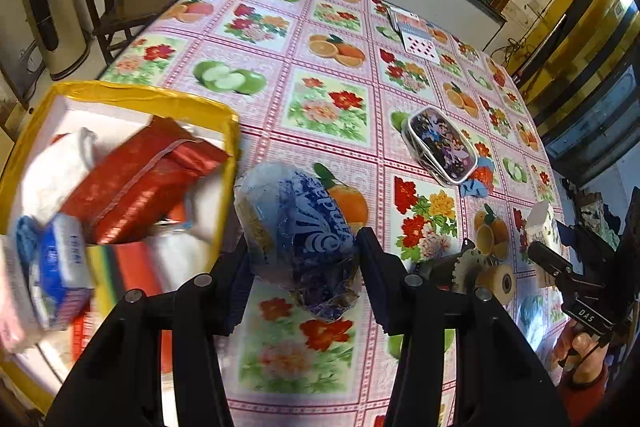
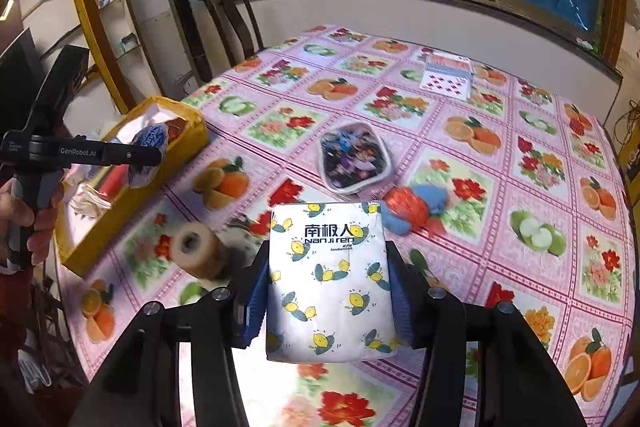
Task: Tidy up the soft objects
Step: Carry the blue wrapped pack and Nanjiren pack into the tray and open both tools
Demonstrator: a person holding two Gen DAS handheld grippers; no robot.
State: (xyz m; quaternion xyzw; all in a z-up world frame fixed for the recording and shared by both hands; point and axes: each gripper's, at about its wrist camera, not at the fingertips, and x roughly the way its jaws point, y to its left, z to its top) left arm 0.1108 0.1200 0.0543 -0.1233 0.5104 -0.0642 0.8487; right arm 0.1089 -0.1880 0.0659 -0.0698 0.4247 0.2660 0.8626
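We've got the left gripper clamped on the blue packet beside the yellow box, right gripper squeezing the lemon tissue pack, probably both headed into it.

Left tool clamped on a load, right tool likewise, both raised

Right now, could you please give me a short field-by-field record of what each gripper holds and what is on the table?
left gripper: shut on blue wrapped pack, held beside the yellow box
right gripper: shut on lemon-print tissue pack, above the table
yellow box: at the table's left edge, holds a red packet and other soft packs
still on tablecloth: lidded picture container, red and blue soft item, tape roll, playing cards
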